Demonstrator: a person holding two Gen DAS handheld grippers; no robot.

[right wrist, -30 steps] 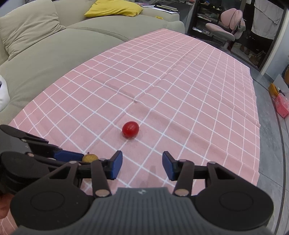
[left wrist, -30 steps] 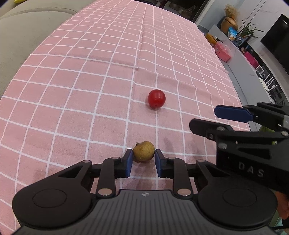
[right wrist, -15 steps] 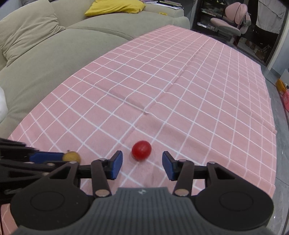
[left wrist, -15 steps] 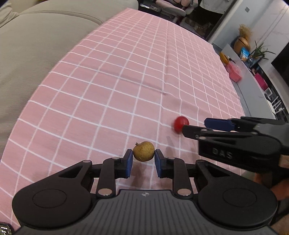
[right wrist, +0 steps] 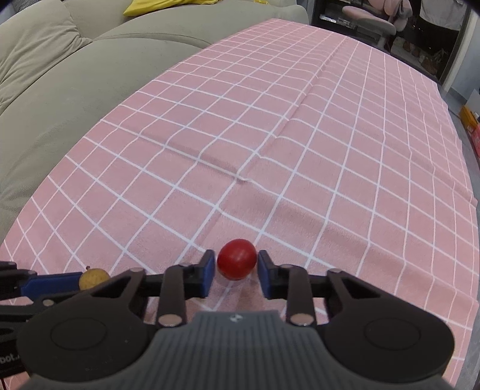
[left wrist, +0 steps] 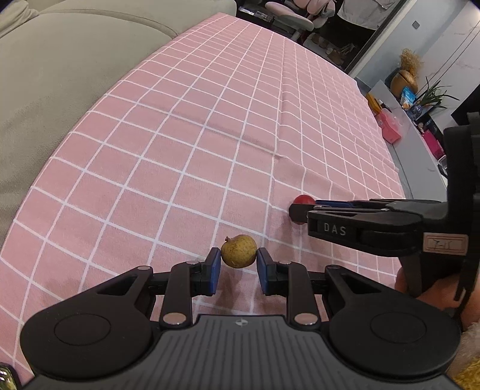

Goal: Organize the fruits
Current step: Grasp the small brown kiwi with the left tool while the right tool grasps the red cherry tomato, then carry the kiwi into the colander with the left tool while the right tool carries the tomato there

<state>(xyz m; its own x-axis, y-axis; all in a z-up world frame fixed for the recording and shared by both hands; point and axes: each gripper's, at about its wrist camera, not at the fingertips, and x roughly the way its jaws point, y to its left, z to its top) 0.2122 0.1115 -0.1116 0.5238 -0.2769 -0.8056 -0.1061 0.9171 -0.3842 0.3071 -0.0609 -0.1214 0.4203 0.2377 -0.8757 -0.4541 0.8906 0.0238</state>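
Observation:
A small yellow-brown fruit point(left wrist: 239, 251) with a stub of stem sits between the blue pads of my left gripper point(left wrist: 238, 258), which is shut on it just above the pink checked cloth point(left wrist: 210, 135). A round red fruit point(right wrist: 237, 259) lies between the pads of my right gripper point(right wrist: 237, 265). Its jaws are closing and the pads touch the fruit on both sides. In the left wrist view the right gripper point(left wrist: 303, 211) reaches in from the right and hides most of the red fruit point(left wrist: 303, 199). The right wrist view shows the yellow-brown fruit point(right wrist: 93, 277) low at the left.
A grey-green sofa point(right wrist: 60, 90) runs along the cloth's left side, with a yellow cushion point(right wrist: 168, 6) at the back. A crease point(right wrist: 240, 180) crosses the cloth ahead. A pink chair point(right wrist: 372, 27) stands beyond the far edge; a pink box point(left wrist: 390, 132) and a plant are off to the right.
My right gripper moved forward and down onto the red fruit and closed its pads on it. My left gripper still grips the yellow-brown fruit and shifted a little at first.

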